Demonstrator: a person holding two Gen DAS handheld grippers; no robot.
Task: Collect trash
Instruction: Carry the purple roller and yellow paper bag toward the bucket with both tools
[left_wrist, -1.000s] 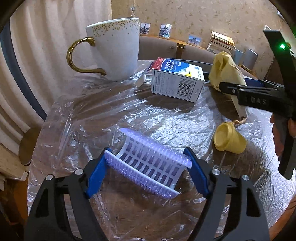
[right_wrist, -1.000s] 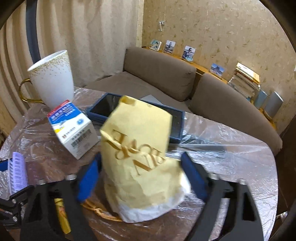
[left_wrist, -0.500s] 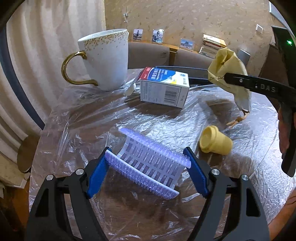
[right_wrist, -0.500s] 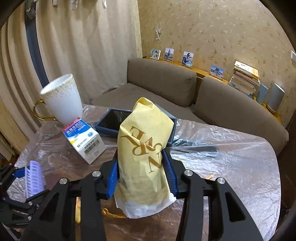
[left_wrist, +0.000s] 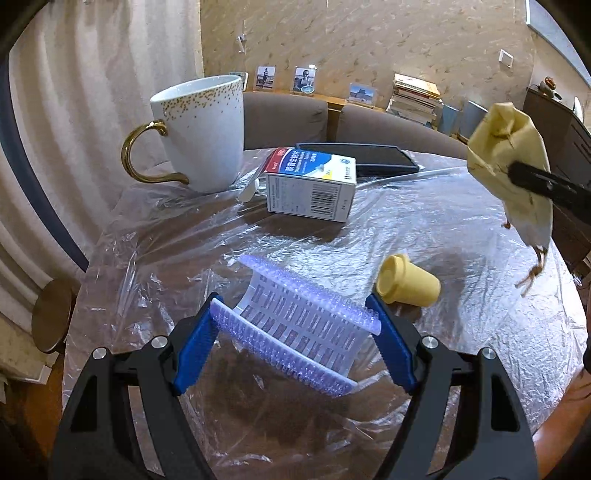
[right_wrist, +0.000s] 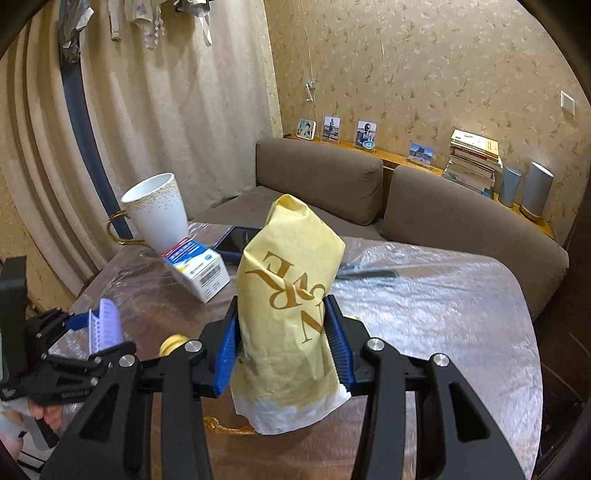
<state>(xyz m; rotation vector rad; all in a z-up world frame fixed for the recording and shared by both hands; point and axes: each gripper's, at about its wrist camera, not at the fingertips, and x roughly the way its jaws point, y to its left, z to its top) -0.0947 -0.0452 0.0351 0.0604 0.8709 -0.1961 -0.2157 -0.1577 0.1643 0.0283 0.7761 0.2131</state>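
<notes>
Two pieces of trash in hand, none binned; no bin visible in either view.

Left claw (left_wrist: 295, 341), low centre of the left wrist view: clamped on a translucent purple plastic tray insert (left_wrist: 295, 328), blue pads pressing its two ends. Long axis running across the frame from pad to pad, ribbed face tilted up and away, raised off the film-covered table (left_wrist: 424, 229).

Further right in that view: a yellow bottle cap (left_wrist: 408, 282) lying on its side on the table, wide end to the right, apparently left to collect. Above it, upper middle, a medicine box (left_wrist: 312, 184) lying flat beside a white mug (left_wrist: 203, 133); whether the box counts as trash, unclear.

Right claw (right_wrist: 282, 350), centre of the right wrist view: squeezing a yellow paper bag (right_wrist: 288, 314) around its lower half. Bag upright, long axis vertical, crumpled top pointing up, gold lettering upside down, white bottom edge hanging clear above the table, with a gold cord (right_wrist: 225, 428) trailing beneath.

Remaining, by judgement: carrying both items to a bin, then the cap.
</notes>
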